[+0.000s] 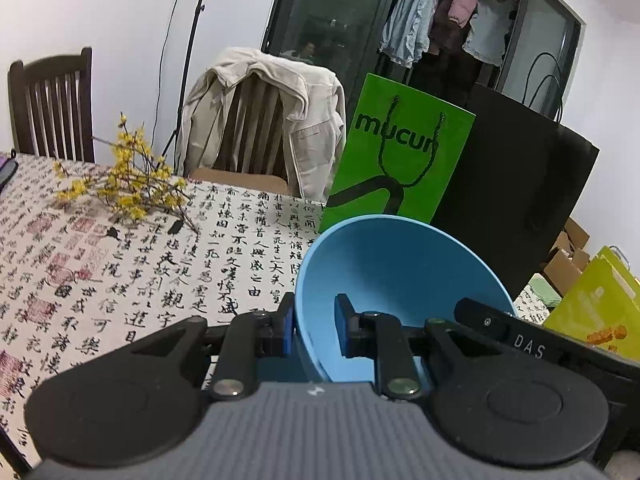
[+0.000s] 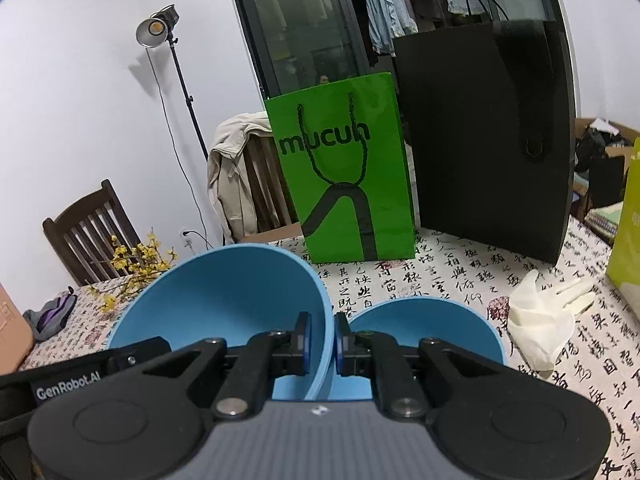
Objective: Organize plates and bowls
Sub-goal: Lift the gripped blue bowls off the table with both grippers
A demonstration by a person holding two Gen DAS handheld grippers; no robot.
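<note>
In the left wrist view my left gripper [image 1: 314, 326] has its jaws either side of the near rim of a blue bowl [image 1: 404, 276], which is tilted up off the calligraphy tablecloth [image 1: 160, 280]. In the right wrist view my right gripper [image 2: 322, 340] is shut on the right rim of a large blue bowl [image 2: 224, 292], also tilted. A second, smaller blue bowl [image 2: 424, 328] sits just right of it on the tablecloth [image 2: 440, 276]. The other gripper's black body [image 2: 80, 376] shows at the left, by the large bowl.
A green "mucun" bag [image 2: 344, 168] and a black bag [image 2: 484, 132] stand behind the bowls. A white glove [image 2: 540, 316] lies to the right. Yellow flower twigs [image 1: 124, 176] lie at the far left. Chairs, one with a beige jacket [image 1: 260, 120], line the far edge.
</note>
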